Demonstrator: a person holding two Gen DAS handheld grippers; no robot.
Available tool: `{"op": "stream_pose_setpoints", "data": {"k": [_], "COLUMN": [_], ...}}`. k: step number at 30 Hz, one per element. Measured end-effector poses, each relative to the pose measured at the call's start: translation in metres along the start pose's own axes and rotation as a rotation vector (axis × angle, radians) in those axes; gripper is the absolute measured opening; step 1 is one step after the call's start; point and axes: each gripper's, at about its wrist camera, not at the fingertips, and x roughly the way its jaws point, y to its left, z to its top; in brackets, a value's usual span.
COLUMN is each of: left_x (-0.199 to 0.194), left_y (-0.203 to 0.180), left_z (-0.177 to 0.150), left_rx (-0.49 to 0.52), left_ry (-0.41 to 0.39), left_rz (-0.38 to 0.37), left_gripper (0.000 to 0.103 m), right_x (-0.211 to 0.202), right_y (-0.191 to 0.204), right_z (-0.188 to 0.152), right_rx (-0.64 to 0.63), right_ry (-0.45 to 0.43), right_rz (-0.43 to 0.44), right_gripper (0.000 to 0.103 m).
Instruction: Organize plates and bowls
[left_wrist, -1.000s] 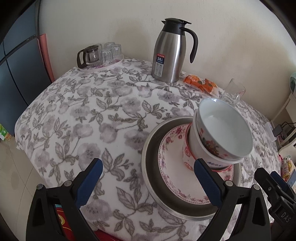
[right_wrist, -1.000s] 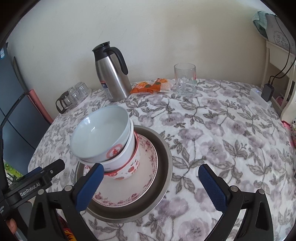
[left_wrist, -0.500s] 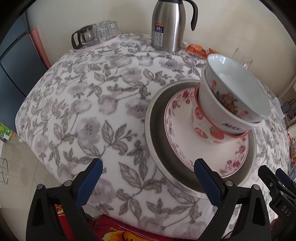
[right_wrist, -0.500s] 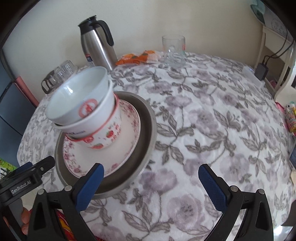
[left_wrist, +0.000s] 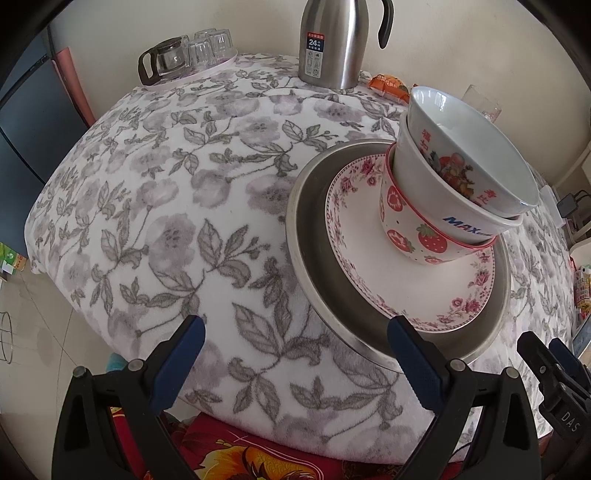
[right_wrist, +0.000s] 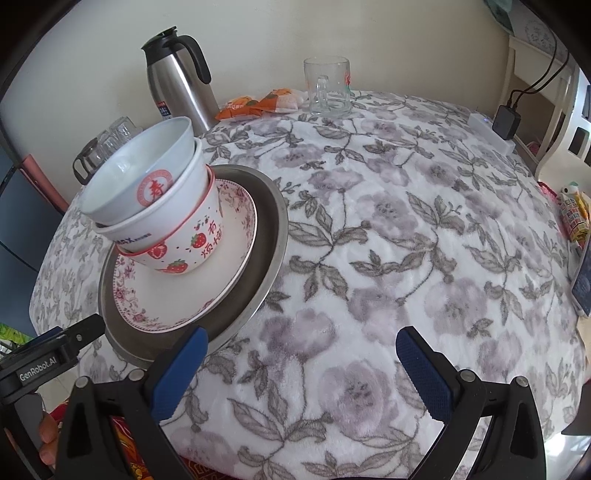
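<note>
Both grippers have dropped lower and pulled back toward the near table edge since a second ago, so the crockery stack now sits higher in each view.

Seen from the left wrist, the left gripper (left_wrist: 295, 365) hangs over the front edge of the table, its blue-padded fingers (left_wrist: 177, 365) spread wide and holding nothing. A round metal tray (left_wrist: 306, 266) lies at 2 o'clock, its near rim just past the right-hand finger. On the tray rests a rose-patterned plate (left_wrist: 362, 273), and on that plate stand three nested bowls: a strawberry bowl (left_wrist: 410, 236) at the bottom, a white bowl (left_wrist: 436, 192) inside it, and a pale bowl (left_wrist: 465, 147) on top, leaning toward 2 o'clock. The floral tablecloth (left_wrist: 166, 206) is bare from 9 to 12 o'clock. At 12 o'clock stand a steel thermos jug (left_wrist: 328, 44) and, further left, a tray of glasses (left_wrist: 192, 55) against the wall.

From the right wrist, the right gripper (right_wrist: 299, 369) is likewise wide open and empty at the table's near edge. The tray lies at 10 o'clock, its rim touching or just behind the left-hand finger. Open cloth fills 12 to 3 o'clock. A glass mug (right_wrist: 327, 86) and an orange snack packet (right_wrist: 258, 105) sit at the far edge.
</note>
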Motion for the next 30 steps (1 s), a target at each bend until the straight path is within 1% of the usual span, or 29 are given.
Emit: {"op": "stream_pose_setpoints", "data": {"k": [3,12,18,30], "left_x": [0.002,-0.001,-0.007,-0.012], "left_y": [0.000,-0.005,-0.009,-0.011], "left_z": [0.000,-0.004,-0.009,-0.012], "left_rx": [-0.006,0.017,0.036,0.041], "left_ry": [0.014,0.017,0.003,-0.007], "left_rz": [-0.010,-0.020,-0.022,-0.025], "left_gripper": [0.099,0.099,0.099,0.099], "right_x": [-0.002,-0.007,-0.009,-0.012], "right_y": [-0.001,0.002,0.005,0.006], "right_z": [-0.001,-0.003,-0.004,-0.004], "right_rx": [0.004,-0.008,-0.021,-0.028], "right_ry": [-0.005,-0.015,-0.020,-0.023], "right_rz": [-0.004,-0.004,-0.002,-0.008], "right_gripper": [0.103,0.103,0.103,0.103]}}
